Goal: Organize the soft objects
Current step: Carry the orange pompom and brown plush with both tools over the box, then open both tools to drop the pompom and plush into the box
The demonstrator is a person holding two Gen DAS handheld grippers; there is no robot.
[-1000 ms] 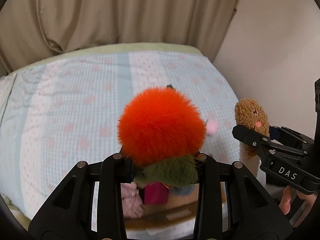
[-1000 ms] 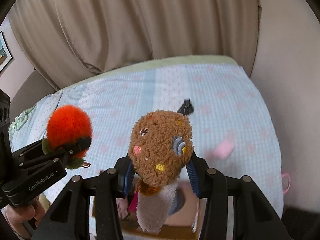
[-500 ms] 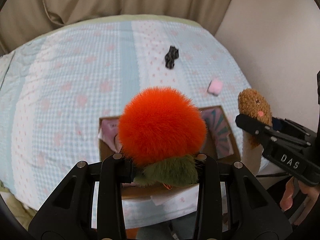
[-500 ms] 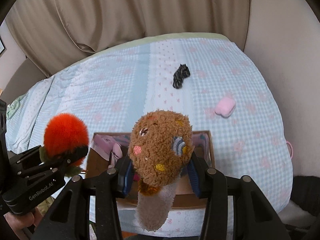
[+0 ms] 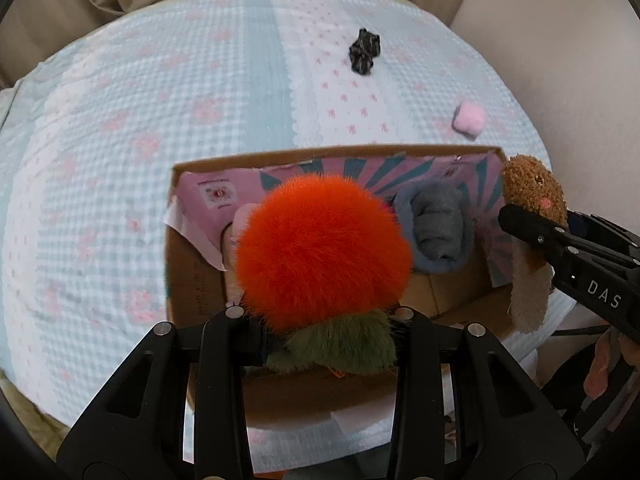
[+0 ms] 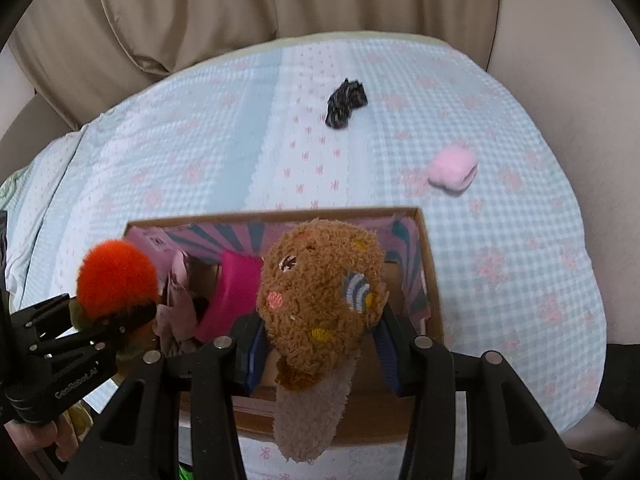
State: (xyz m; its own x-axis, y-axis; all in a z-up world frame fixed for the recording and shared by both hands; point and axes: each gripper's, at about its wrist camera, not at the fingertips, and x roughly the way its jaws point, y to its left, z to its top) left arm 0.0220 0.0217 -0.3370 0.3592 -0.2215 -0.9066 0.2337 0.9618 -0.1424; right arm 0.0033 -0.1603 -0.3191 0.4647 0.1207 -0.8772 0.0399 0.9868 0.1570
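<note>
My left gripper (image 5: pixel 320 320) is shut on a fluffy orange pompom (image 5: pixel 324 248) with a green base and holds it over the open cardboard box (image 5: pixel 178 264). My right gripper (image 6: pixel 316 344) is shut on a brown plush toy (image 6: pixel 320 292) with a pale tail, above the box's right half (image 6: pixel 428 264). Each held toy also shows in the other view: the plush (image 5: pixel 532 196), the pompom (image 6: pixel 116 276). In the box lie a grey roll (image 5: pixel 436 232), a magenta cloth (image 6: pixel 236 288) and pale pink fabric (image 6: pixel 176 304).
The box stands near the front edge of a bed with a blue checked cover (image 5: pixel 120 120). A dark sock (image 6: pixel 346 102) and a pink soft lump (image 6: pixel 452 168) lie on the cover beyond the box. Beige curtains (image 6: pixel 240 8) hang behind, and a wall is at the right.
Both grippers tilted downward and moved over the box, which now fills the view under the toys. Both toys stay gripped.
</note>
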